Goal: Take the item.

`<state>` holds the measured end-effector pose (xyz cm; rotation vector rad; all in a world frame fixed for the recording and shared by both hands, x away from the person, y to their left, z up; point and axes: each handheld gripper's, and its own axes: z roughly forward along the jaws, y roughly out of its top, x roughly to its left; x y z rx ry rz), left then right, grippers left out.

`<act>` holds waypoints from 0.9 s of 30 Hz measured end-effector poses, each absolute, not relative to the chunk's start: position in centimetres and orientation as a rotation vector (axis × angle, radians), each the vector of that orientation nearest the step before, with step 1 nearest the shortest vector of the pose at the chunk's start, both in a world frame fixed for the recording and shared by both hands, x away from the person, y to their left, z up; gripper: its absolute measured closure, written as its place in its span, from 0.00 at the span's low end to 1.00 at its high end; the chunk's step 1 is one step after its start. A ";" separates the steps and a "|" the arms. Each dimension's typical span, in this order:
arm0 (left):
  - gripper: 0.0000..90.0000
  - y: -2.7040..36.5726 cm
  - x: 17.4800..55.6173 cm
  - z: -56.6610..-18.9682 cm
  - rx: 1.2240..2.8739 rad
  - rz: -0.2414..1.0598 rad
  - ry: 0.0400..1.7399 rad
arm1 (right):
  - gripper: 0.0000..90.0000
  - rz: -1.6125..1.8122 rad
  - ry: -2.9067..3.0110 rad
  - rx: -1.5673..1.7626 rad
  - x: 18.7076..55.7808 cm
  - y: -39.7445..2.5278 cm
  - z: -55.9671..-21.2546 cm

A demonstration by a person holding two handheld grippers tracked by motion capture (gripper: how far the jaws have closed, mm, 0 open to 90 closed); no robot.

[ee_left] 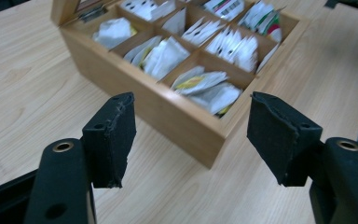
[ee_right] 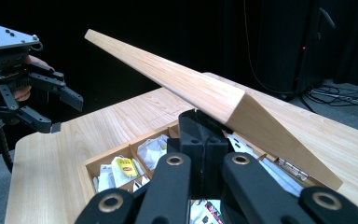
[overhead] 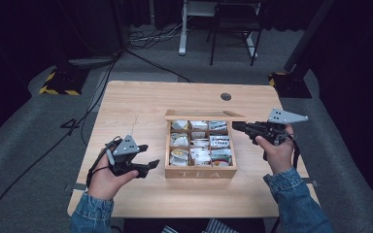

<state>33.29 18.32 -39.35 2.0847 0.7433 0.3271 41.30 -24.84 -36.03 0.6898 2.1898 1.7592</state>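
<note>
Standing near the middle of the surface (overhead: pixel 141 97): one wooden tea box (overhead: pixel 200 171), lid (overhead: pixel 205 115) raised on its far side, nine compartments stocked with tea bags (overhead: pixel 201 144).

Right claw (overhead: pixel 237 126): at the box's far right corner, jaws pressed together just under the lid's edge; the right gripper view cannot settle whether they touch it. Judged purpose: propping or lifting the lid so the contents stay reachable.

Left claw (overhead: pixel 148 165): just left of the box's front corner, jaws wide, holding nothing, apart from the wood. Judged purpose: readied to pick a bag or steady the box.

View notes: the left gripper view gives the near compartments and the gap between claw and box wall (ee_left: pixel 168 114). The right gripper view gives the lid's underside slant, hinge and a yellow-tagged bag (ee_right: pixel 123 166). The high view gives the "TEA" lettering.
</note>
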 end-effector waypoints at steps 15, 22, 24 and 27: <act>0.39 10.9 34.4 -37.9 2.132 0.278 0.566 | 1.00 1.778 2.185 0.690 41.4 -25.1 -36.1; 0.42 7.8 35.4 -38.1 2.146 0.212 0.533 | 1.00 1.774 2.189 0.689 41.3 -25.1 -36.1; 0.43 6.9 35.7 -38.2 2.149 0.198 0.521 | 1.00 1.775 2.188 0.690 41.3 -25.1 -36.0; 0.45 5.7 36.3 -38.4 2.151 0.177 0.509 | 1.00 1.781 2.186 0.688 41.4 -25.1 -36.1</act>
